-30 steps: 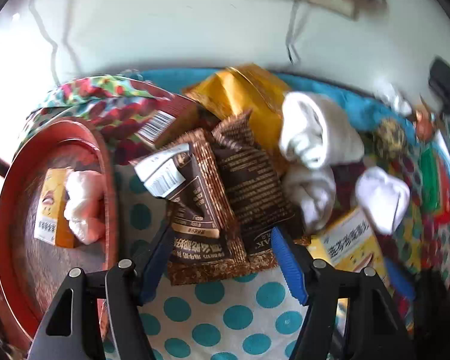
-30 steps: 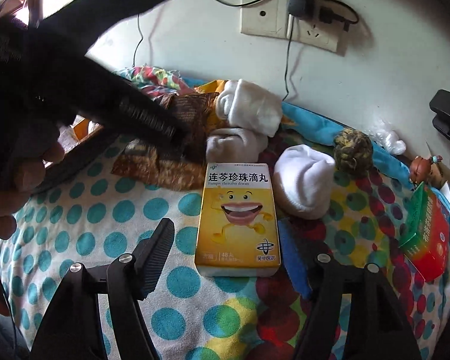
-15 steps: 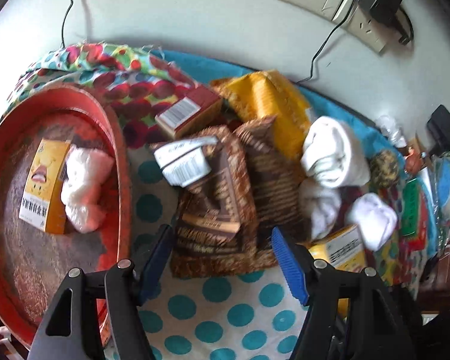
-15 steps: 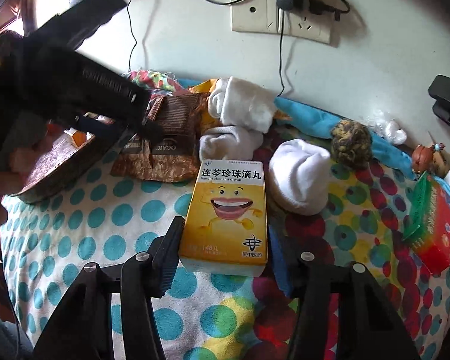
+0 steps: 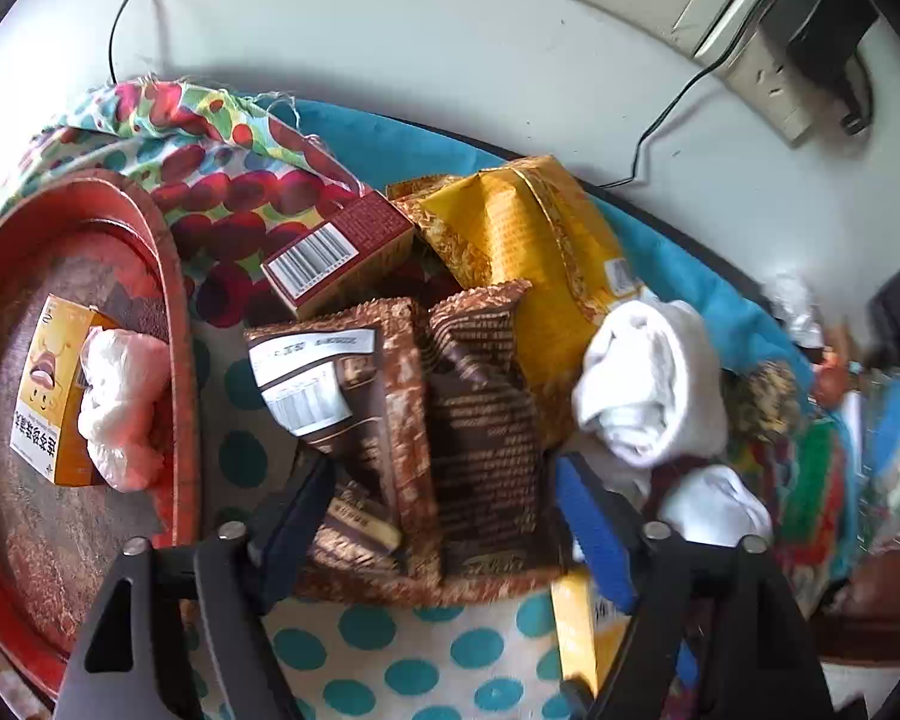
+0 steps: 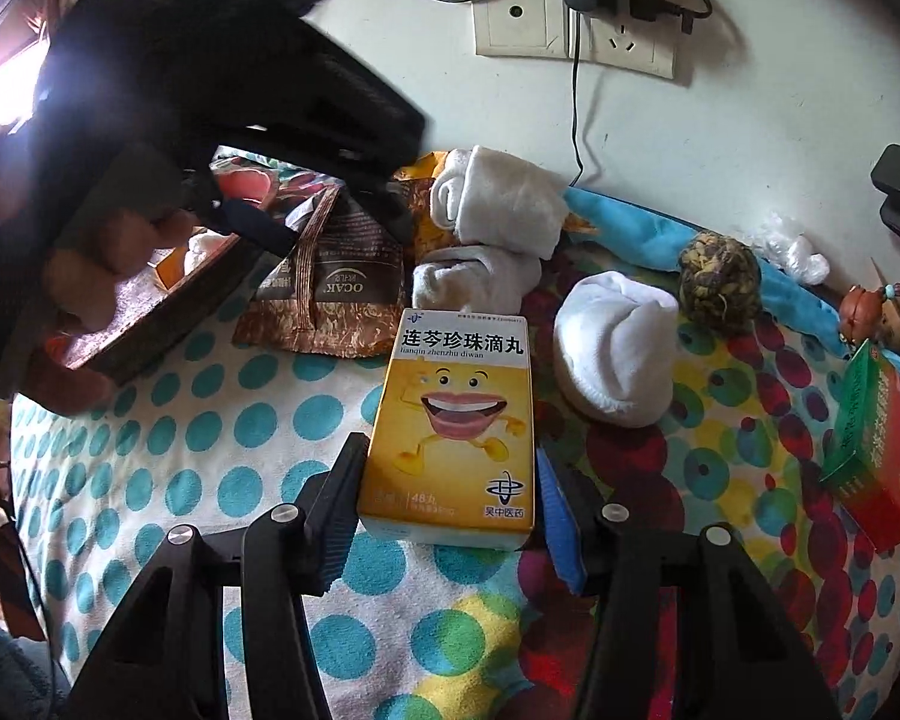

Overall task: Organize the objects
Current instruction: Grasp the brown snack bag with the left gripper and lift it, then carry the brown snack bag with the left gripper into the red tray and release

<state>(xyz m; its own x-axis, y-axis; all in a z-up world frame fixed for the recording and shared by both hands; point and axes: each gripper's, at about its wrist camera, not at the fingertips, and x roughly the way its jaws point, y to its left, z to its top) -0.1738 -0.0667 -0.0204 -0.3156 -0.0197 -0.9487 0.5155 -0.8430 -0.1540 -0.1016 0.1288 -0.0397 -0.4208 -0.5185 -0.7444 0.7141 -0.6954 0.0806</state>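
My left gripper (image 5: 444,510) is open, its fingers on either side of two brown snack packets (image 5: 426,438) lying on the dotted cloth. A red round tray (image 5: 180,324) to the left holds a yellow medicine box (image 5: 42,396) and a white plastic wad (image 5: 120,402). My right gripper (image 6: 450,504) is open around the near end of a second yellow medicine box (image 6: 456,420) with a smiling mouth. I cannot tell whether the pads touch it. The left gripper's body (image 6: 222,84) fills the upper left of the right wrist view.
A maroon box (image 5: 336,252) and a yellow packet (image 5: 528,252) lie behind the brown packets. White rolled socks (image 6: 498,204) (image 6: 618,348), a woven ball (image 6: 720,282), a red-green box (image 6: 876,456) and a blue cloth (image 6: 630,228) lie near the wall with sockets (image 6: 570,24).
My left gripper moved forward over the brown packets. My right gripper moved forward so its fingers now flank the yellow box's near end.
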